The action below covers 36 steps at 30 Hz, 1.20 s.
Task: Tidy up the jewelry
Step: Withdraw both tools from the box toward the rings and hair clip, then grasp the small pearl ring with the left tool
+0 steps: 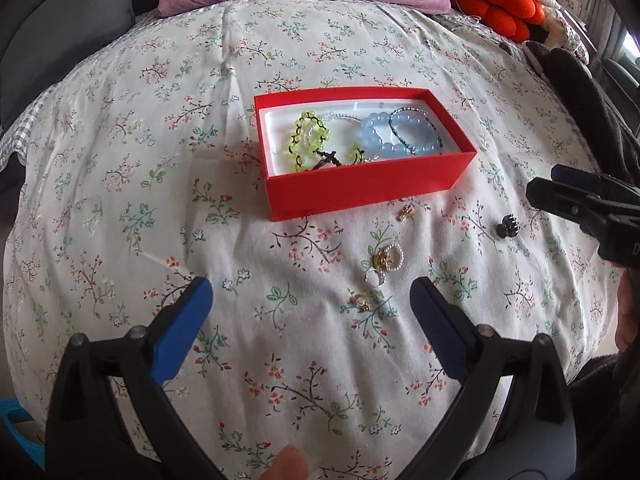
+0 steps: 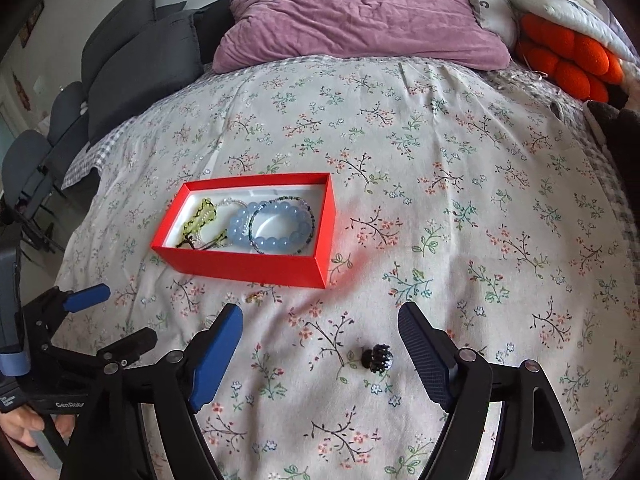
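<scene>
Left wrist view: the left gripper (image 1: 312,300) hovers with its fingers spread wide and empty over the floral bedspread (image 1: 120,200). Between and just beyond the fingertips lie small loose pieces: a pearl ring cluster (image 1: 384,260) and a gold earring (image 1: 362,302). Another gold piece (image 1: 406,213) sits just below the red box (image 1: 360,188) at frame centre, which holds a blue bead bracelet (image 1: 400,136) and a green one (image 1: 308,136). A black hair claw (image 1: 507,229) lies at right, near the right gripper (image 1: 560,200).

Right wrist view: the right gripper's fingers (image 2: 424,352) are spread open, empty; the black hair claw (image 2: 378,358) lies between them. The red box (image 2: 248,260) sits upper left; a purple pillow (image 2: 360,12) lies at top.
</scene>
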Motion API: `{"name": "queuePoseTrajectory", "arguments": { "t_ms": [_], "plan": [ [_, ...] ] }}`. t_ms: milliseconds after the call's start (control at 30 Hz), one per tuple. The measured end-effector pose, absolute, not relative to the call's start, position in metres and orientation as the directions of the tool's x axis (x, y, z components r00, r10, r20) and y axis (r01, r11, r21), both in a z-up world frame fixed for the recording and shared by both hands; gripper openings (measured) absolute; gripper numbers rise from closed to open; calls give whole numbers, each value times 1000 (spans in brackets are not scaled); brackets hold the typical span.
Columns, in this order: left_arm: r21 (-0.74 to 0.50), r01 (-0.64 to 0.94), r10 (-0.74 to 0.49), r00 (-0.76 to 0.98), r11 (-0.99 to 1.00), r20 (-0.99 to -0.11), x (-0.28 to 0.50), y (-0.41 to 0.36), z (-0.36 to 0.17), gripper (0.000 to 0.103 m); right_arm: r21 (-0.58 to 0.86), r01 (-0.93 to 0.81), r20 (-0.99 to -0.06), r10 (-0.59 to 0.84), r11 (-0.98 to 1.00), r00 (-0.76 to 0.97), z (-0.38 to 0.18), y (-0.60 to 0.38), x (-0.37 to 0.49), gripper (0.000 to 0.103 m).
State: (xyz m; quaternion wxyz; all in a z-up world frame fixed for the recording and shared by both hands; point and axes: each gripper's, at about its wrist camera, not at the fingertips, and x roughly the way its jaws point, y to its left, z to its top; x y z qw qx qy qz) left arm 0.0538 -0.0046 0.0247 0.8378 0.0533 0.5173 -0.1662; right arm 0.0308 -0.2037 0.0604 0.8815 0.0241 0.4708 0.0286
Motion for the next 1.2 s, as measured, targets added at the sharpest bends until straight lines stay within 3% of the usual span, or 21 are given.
{"name": "queuePoseTrajectory", "arguments": {
  "t_ms": [200, 367, 400, 933, 1100, 1200],
  "plan": [
    [-90, 335, -219, 372, 938, -902, 46, -2, 8, 102, 22, -61, -857, 50, 998, 513, 46, -209, 17, 86],
    [-64, 367, -196, 335, 928, -922, 38, -3, -4, 102, -47, -92, -865, 5, 995, 502, 32, -216, 5, 97],
    [-61, 373, -195, 335, 926, -922, 37, -3, -7, 102, -61, -98, -865, -3, 993, 503, 30, -218, 3, 103],
    [-54, 481, -241, 335, 875, -911, 32, -24, -37, 102, -91, -108, -930, -45, 990, 364, -22, -249, -5, 103],
    [-112, 478, -309, 355, 871, -883, 40, -30, -29, 102, -104, -133, -935, -51, 986, 350, -32, -247, -3, 103],
    [-149, 493, -353, 352, 857, -867, 48, -36, -27, 95, -91, -128, -939, -42, 988, 342, -34, -250, -3, 103]
  ]
}}
